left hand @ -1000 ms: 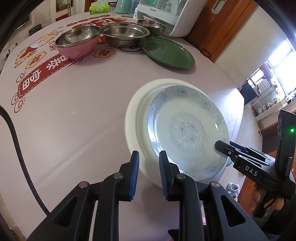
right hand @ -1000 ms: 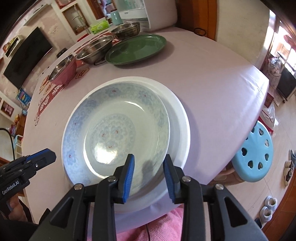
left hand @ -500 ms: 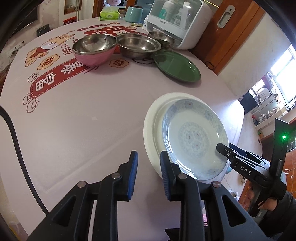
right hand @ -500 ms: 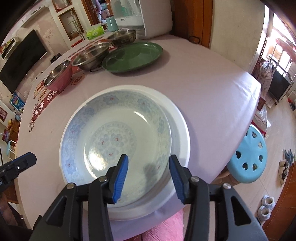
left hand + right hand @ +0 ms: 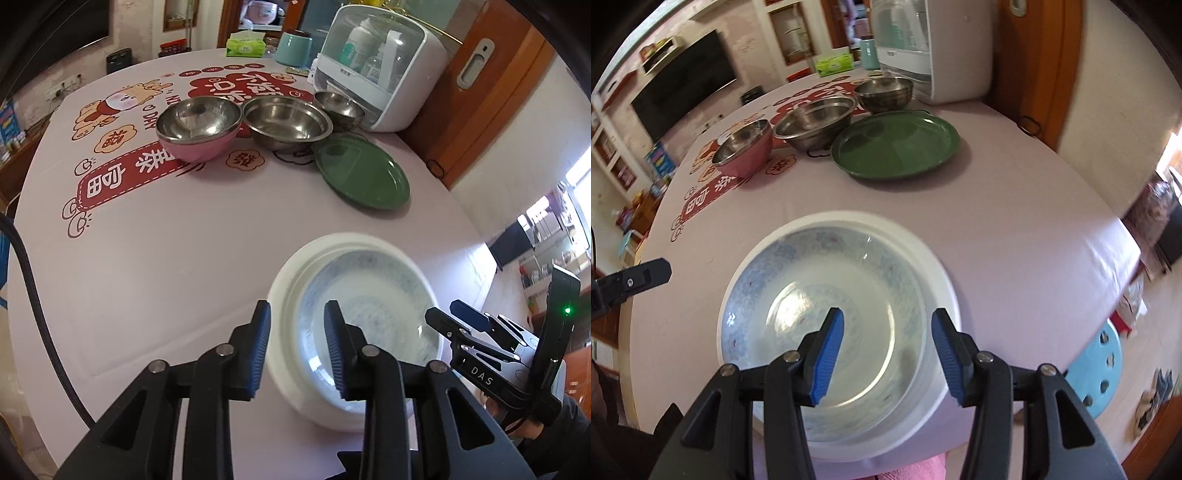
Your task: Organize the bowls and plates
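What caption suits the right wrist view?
Open right gripper above blue-patterned plate stacked on white plate.

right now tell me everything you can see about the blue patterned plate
The blue patterned plate is round and shallow, glossy like glazed ceramic, pale with a faint blue floral band around the rim, a ring motif at its centre and small red specks. It lies flat and face up, nested on a larger plain white plate, shifted off centre, near the table's front edge. It looks empty. Neither gripper touches it: the right gripper hangs open above it.
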`<move>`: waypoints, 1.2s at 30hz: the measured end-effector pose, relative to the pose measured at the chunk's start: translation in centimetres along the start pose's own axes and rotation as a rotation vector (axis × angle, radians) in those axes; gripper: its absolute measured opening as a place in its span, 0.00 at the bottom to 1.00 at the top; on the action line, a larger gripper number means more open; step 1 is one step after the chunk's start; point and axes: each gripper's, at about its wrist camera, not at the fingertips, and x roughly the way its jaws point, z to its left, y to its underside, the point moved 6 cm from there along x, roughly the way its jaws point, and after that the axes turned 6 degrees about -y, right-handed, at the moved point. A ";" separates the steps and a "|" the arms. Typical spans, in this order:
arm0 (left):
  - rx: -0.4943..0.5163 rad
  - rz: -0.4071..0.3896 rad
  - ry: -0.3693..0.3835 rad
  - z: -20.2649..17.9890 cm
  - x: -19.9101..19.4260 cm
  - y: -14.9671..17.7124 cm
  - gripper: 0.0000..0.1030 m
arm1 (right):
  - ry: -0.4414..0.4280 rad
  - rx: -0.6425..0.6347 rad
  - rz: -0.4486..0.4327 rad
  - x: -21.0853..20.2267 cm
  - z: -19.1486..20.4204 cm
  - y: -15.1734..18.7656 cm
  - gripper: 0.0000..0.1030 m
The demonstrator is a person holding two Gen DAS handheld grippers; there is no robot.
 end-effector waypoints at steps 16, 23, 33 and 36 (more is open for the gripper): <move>-0.148 -0.018 -0.072 -6.9 1.5 -2.2 0.35 | -0.128 -0.164 0.047 1.3 -6.1 -5.4 0.48; -0.242 -0.017 -0.100 -8.6 3.1 -2.8 0.35 | -0.194 -0.225 0.047 1.9 -8.3 -7.4 0.48; -0.295 0.002 -0.132 -10.1 4.8 -4.4 0.42 | -0.273 -0.254 0.055 3.0 -10.3 -9.8 0.48; -0.311 0.004 -0.135 -10.2 5.2 -5.3 0.42 | -0.292 -0.253 0.056 3.5 -10.7 -10.8 0.48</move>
